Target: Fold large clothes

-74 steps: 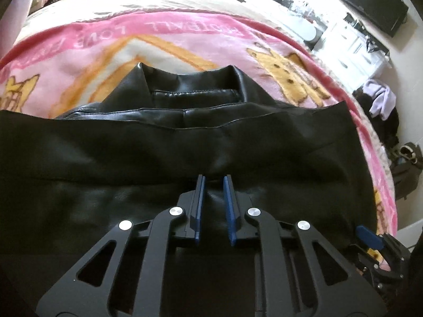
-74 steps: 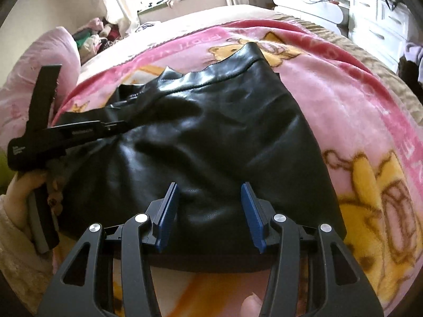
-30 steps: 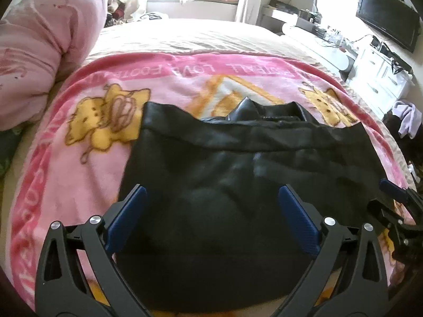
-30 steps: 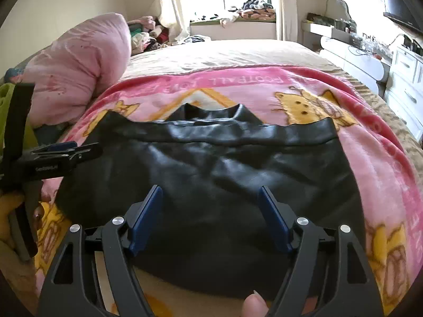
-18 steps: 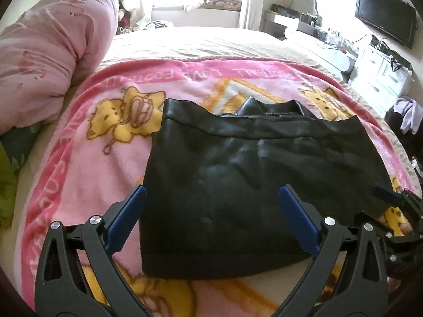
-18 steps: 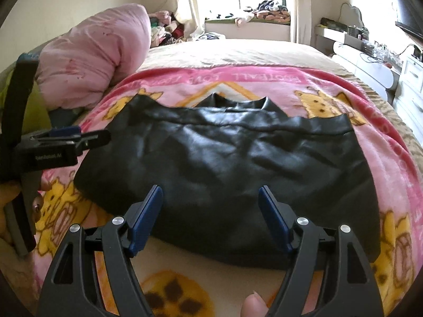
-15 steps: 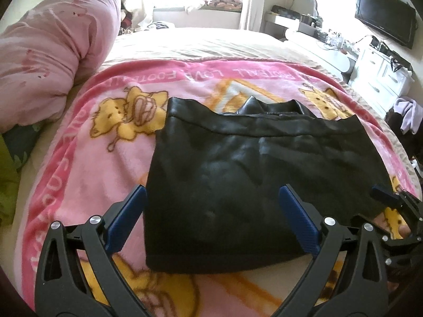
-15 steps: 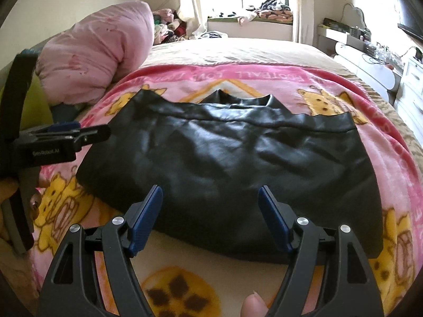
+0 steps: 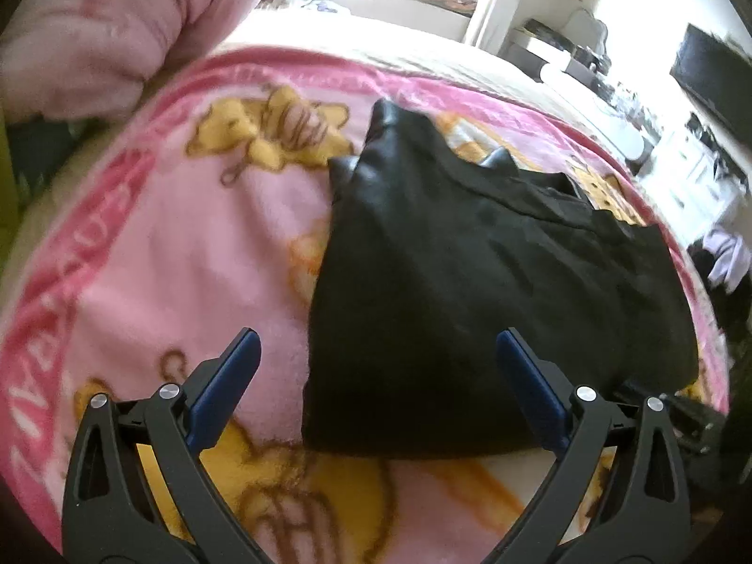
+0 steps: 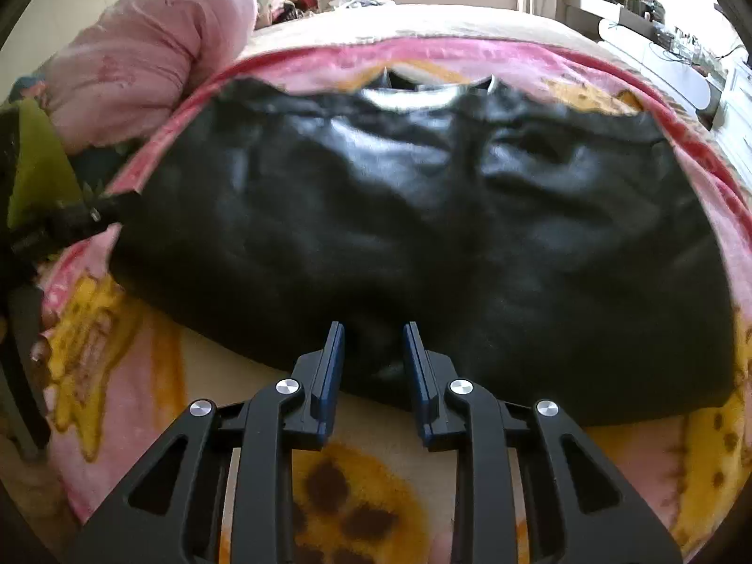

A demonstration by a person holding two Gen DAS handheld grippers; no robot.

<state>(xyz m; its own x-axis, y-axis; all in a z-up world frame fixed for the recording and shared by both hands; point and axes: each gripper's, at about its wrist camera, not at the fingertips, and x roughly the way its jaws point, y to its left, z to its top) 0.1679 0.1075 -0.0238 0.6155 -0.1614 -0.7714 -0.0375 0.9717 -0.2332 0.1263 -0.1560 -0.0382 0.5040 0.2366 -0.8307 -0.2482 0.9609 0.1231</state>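
A folded black leather jacket (image 9: 470,282) lies on the pink cartoon blanket (image 9: 188,258), collar at the far side. My left gripper (image 9: 376,376) hovers open over the jacket's near left corner, one pad above the blanket, the other above the leather. In the right wrist view the jacket (image 10: 423,216) fills the middle. My right gripper (image 10: 373,343) is at its near hem, jaws closing, with a small bunch of leather between the blue pads. The left gripper (image 10: 51,230) shows at that view's left edge, the right gripper (image 9: 681,418) at the left wrist view's right edge.
A bunched pink duvet (image 10: 155,56) lies at the far left of the bed. The blanket (image 10: 141,376) reaches the bed's near edge. White furniture and a dark TV (image 9: 705,70) stand off the right side, with clothes piled on the floor (image 9: 728,258).
The right gripper dropped to the jacket's near hem and its jaws went from wide to narrow around the leather. The left gripper shifted left toward the jacket's left edge, still wide.
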